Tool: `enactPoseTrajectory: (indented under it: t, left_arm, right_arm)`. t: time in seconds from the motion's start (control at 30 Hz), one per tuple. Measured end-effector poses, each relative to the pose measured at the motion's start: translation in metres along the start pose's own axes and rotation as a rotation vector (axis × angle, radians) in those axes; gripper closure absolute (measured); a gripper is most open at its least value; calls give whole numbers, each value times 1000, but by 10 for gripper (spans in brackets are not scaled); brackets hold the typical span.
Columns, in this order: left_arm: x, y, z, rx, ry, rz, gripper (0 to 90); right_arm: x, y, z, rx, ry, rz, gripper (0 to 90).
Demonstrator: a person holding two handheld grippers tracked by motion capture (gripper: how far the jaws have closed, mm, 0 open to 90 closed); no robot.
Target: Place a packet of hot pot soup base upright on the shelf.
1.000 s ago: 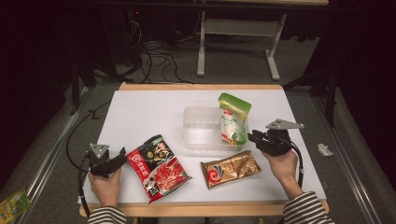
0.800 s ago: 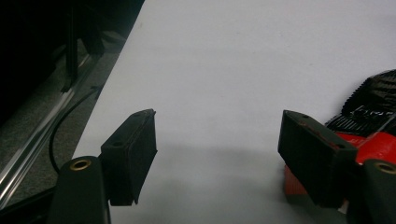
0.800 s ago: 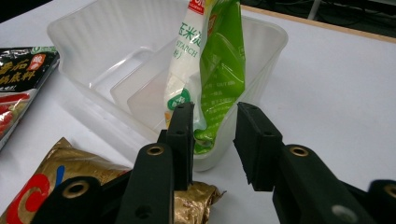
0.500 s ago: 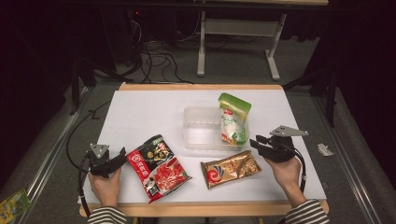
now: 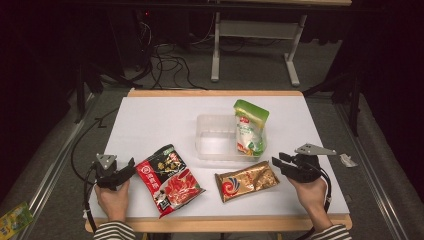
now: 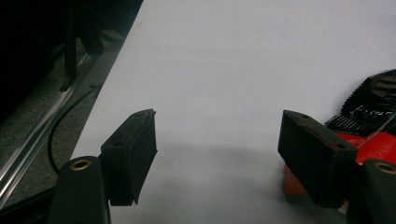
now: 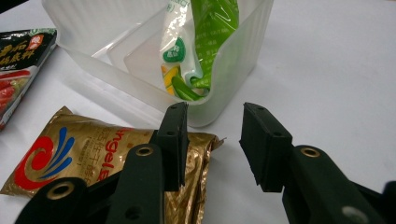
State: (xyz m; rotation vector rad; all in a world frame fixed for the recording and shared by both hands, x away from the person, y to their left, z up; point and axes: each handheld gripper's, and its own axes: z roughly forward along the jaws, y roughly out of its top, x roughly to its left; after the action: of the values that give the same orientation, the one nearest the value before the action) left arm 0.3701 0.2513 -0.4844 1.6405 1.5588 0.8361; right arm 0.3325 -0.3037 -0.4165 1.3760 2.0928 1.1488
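The gold packet [image 5: 247, 180] with a red-blue swirl lies flat on the white worktop [image 5: 160, 120], just beside the clear tub [image 5: 216, 141].

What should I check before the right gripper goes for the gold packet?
1. Right gripper open: ok, jaws apart, nothing between them.
2. Gold packet free on the table, outside the clear container: ok.
3. Packet edge between the jaws: not ok, one jaw overlaps its corner, the other stands over bare table.
4. Room in the container beside the green pouch: ok.
5. Left gripper open, beside the red-and-black packet: ok.
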Motion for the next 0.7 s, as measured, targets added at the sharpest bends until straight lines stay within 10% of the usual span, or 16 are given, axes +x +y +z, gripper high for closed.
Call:
enactPoseTrajectory:
  t: [0.7]
  left_arm:
    - [0, 0, 0, -2, 4, 3, 285]
  right_arm:
    - [-6, -33, -10, 10, 5, 46, 570]
